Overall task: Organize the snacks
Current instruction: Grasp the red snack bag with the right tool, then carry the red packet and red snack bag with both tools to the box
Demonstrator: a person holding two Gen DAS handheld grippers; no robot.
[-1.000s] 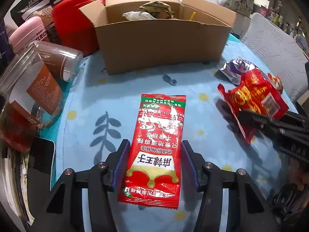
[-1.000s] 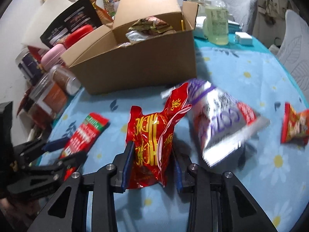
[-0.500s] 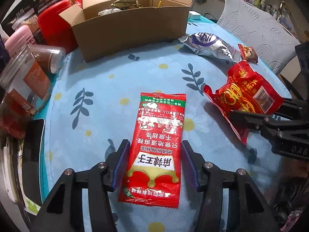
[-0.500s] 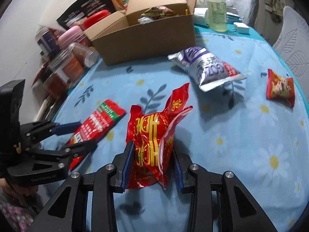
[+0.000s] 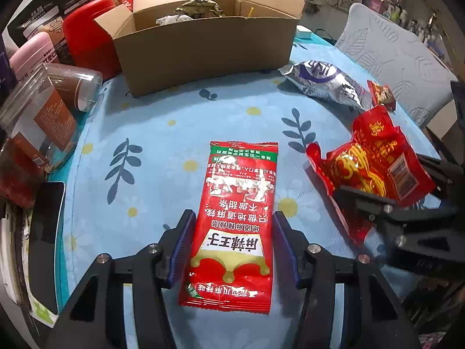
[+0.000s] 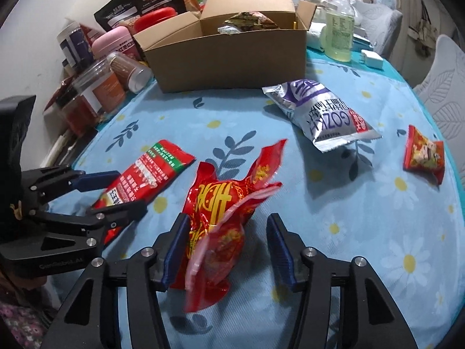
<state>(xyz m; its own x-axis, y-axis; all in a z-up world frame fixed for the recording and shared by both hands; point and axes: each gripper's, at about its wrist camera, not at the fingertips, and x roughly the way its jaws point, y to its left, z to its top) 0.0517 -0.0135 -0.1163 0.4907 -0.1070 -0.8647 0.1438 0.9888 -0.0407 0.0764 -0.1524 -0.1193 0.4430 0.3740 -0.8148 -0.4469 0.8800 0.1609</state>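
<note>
The left claw (image 5: 232, 250) grips a flat red-and-green sachet (image 5: 235, 218) by its long edges, both pads pressed to it. Beside it, the right claw (image 6: 226, 250) is opening: a crumpled red bag with gold characters (image 6: 223, 215) stands between its jaws, resting against the left pad, with clear space at the right pad, so the grip looks released and the bag appears to be dropping to the desk (image 6: 363, 232).

Ahead of both claws, at the far side of the flowered cloth, sits the open cardboard box (image 6: 226, 58), which already holds a few wrapped snacks. Judging by that, sorting is partly done. Left outside the box: the two packets at the claws, a silver-and-purple bag (image 6: 319, 113) ahead and to the right of the right claw, and a small red packet (image 6: 424, 154) further right.

On writing: the silver bag shows "GOZK…" upside down. The sachet carries large white Chinese characters on its lower band, seen inverted; I cannot read them with confidence. The left claw's body reads roughly "GenRobot.AI", though blurred.
</note>
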